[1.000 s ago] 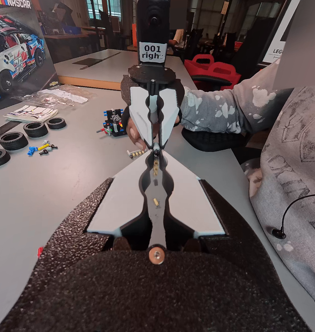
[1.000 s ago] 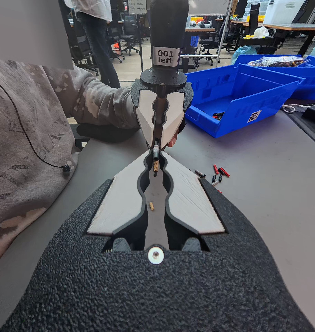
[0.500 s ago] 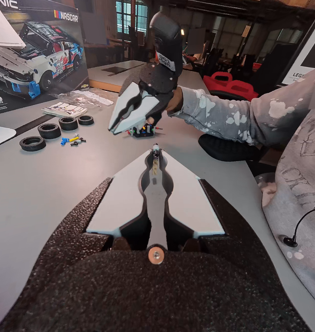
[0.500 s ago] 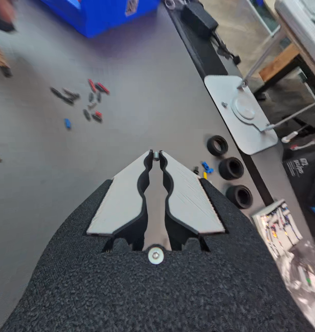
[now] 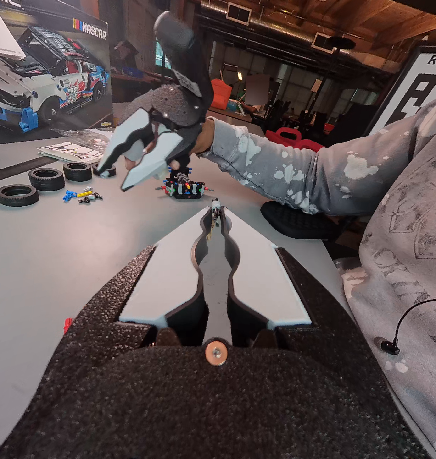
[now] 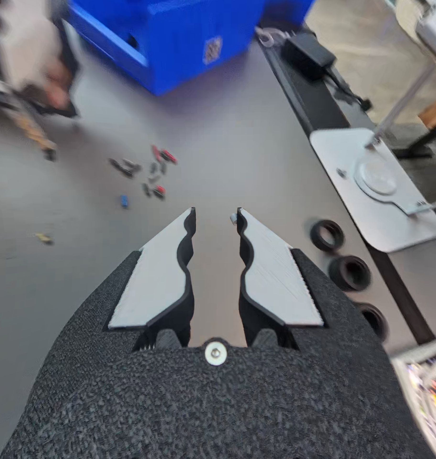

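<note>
My left gripper point(image 5: 215, 209) is shut on a thin rod point(image 5: 215, 205) that has a grey bush at its tip and tan pieces behind it. It is held above the grey table point(image 5: 75, 248). The rod also shows, blurred, in the right wrist view point(image 6: 36, 133). My right gripper point(image 6: 215, 210) is open over the table, and a small grey bush point(image 6: 233, 219) clings to the inner tip of its right finger. From the left wrist view it point(image 5: 113, 181) hangs open above the tyres point(image 5: 46, 177), left of a small black brick assembly point(image 5: 183, 187).
Loose pins point(image 6: 152, 171) lie ahead of my right gripper, with a blue bin point(image 6: 177, 42) beyond. Tyres point(image 6: 327, 234) and a metal base plate point(image 6: 376, 188) are on its right. Small blue, yellow and black parts point(image 5: 82, 196), a sticker sheet point(image 5: 70, 150) and a car-picture box point(image 5: 48, 74) lie far left.
My right gripper left the rod's tip, swung away toward the tyres and opened; the small grey bush it pinched now sticks to one finger. My left gripper still holds the rod.
</note>
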The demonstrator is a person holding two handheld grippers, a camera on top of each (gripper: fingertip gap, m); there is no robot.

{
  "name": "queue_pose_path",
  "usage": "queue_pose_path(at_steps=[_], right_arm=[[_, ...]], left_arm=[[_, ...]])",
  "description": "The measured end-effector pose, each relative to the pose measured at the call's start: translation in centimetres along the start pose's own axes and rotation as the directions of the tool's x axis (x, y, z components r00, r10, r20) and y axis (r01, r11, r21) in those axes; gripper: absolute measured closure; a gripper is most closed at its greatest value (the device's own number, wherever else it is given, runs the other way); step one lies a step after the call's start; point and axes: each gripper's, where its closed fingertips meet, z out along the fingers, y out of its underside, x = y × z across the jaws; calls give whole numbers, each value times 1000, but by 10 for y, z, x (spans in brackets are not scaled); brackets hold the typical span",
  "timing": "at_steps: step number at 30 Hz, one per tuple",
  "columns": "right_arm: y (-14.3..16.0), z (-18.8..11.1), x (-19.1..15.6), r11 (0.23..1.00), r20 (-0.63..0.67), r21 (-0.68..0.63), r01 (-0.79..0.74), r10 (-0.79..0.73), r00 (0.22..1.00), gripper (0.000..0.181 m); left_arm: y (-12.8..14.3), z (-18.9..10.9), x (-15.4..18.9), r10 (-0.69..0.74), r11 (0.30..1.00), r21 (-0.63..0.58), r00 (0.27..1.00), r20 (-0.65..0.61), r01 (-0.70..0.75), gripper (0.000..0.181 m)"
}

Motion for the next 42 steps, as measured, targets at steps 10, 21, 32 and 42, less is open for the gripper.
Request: queue_pose_path(at_steps=[10,21,32,42], right_arm=[[-77,-29,-135,933,283,360,-8,-101,954,173],[-67,-24,-135,932,317,356,-61,-59,946,177],[-66,-23,-136,915,355,387,-116,-32,934,177],[-68,-21,-141,904,379,403,-143,-23,925,178]], left_arm=[[-7,9,25,36,999,42,995,-90,-33,175],[0,12,24,36,999,16,996,-83,-34,175],[7,12,24,23,1000,-9,995,-99,-24,162],[23,20,24,112,987,-108,992,-57,-118,174]])
